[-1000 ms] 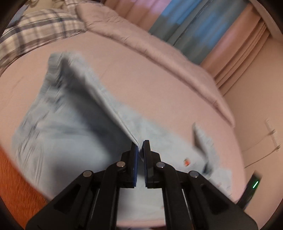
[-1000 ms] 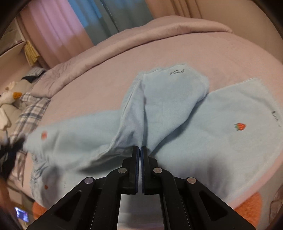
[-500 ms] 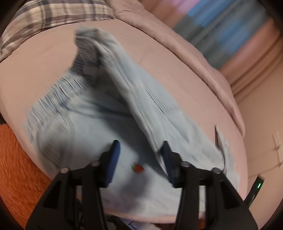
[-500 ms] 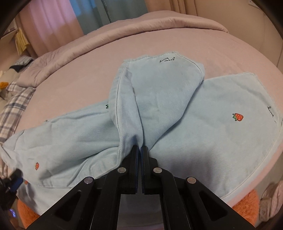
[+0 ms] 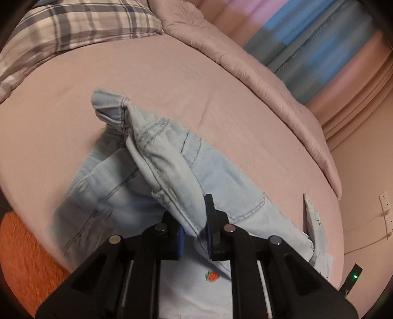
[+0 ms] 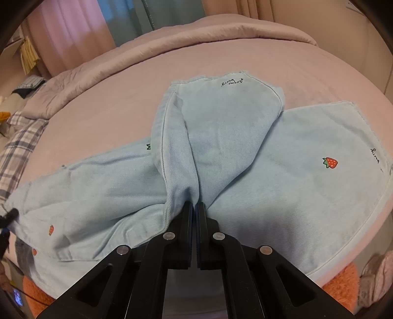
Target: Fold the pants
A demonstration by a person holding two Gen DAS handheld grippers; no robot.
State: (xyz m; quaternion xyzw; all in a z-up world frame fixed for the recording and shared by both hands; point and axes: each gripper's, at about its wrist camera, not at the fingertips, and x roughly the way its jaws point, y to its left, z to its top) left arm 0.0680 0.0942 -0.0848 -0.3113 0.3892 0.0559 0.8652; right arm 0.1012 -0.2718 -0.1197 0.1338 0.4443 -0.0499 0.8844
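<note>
Light blue pants [image 6: 245, 152] with small strawberry prints lie spread on a pink bed. In the right wrist view one leg is doubled back over the other, and my right gripper [image 6: 195, 208] is shut on the fold of that leg. In the left wrist view the pants [image 5: 172, 169] are bunched at the waistband end, with a raised ridge of seam running toward me. My left gripper [image 5: 196, 220] has its jaws closing around that ridge; fabric sits between the fingers, and a gap still shows.
The pink bed [image 5: 221, 98] has a rolled pink duvet [image 5: 270, 81] along its far side and a plaid pillow [image 5: 73, 27] at the head. An orange rug [image 5: 22, 257] lies below the bed edge. Curtains [image 6: 122, 22] hang behind.
My left gripper let go of the fabric, opened wide, then narrowed around the waistband ridge. My right gripper stayed shut on the leg fold and lowered it toward the bed.
</note>
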